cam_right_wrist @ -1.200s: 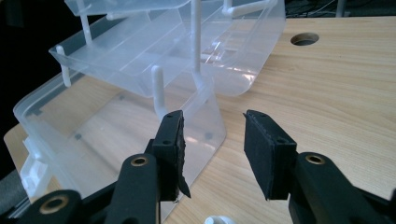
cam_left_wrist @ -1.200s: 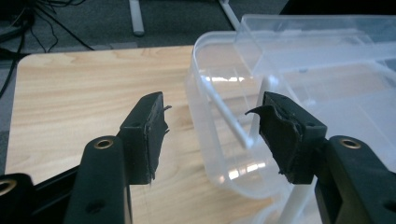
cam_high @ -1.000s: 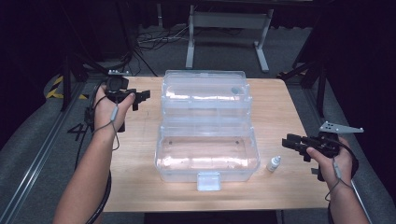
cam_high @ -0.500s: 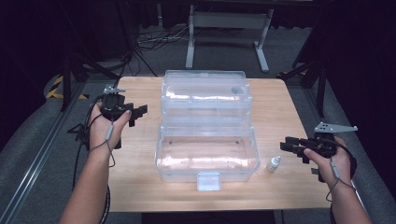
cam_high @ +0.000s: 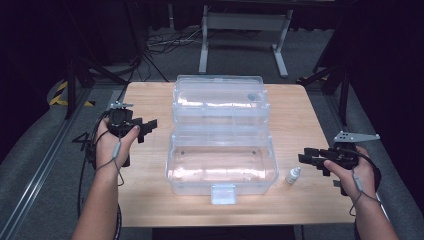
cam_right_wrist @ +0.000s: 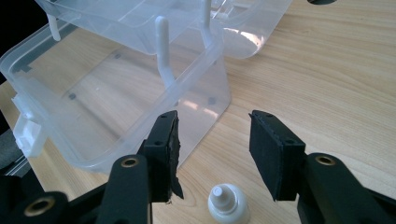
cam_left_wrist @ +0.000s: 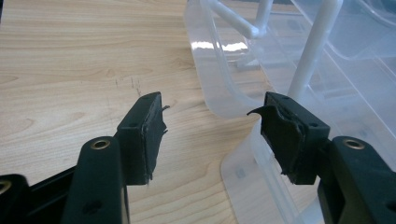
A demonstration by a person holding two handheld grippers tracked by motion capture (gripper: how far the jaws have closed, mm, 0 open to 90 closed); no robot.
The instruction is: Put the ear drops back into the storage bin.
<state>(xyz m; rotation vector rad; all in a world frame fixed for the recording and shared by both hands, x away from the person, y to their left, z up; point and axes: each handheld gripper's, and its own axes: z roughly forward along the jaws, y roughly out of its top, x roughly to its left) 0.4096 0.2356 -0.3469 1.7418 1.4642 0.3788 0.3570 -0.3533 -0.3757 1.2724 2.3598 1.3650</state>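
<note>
A clear plastic storage box [cam_high: 222, 186] stands open in the middle of the wooden table, its lid and tiered tray tilted back. A small white dropper bottle [cam_high: 293, 175] stands upright on the table just right of the box's front corner. My left gripper [cam_high: 145, 129] hovers left of the box, open and holding nothing, pointing at the box's side wall [cam_left_wrist: 219, 84]. My right gripper [cam_high: 311, 161] is at the right, open, aimed at the bottle. In the right gripper view the bottle [cam_right_wrist: 228, 203] sits low between the jaws, which do not touch it.
The wooden table [cam_high: 300, 115] has bare room to both sides of the box. A white latch tab [cam_high: 223, 194] juts from the box's front edge. Beyond the table are a metal stand [cam_high: 243, 22] and cables on the dark floor.
My left hand has come down and drawn nearer along the table's left side, still open. The right hand has kept its place by the bottle.
</note>
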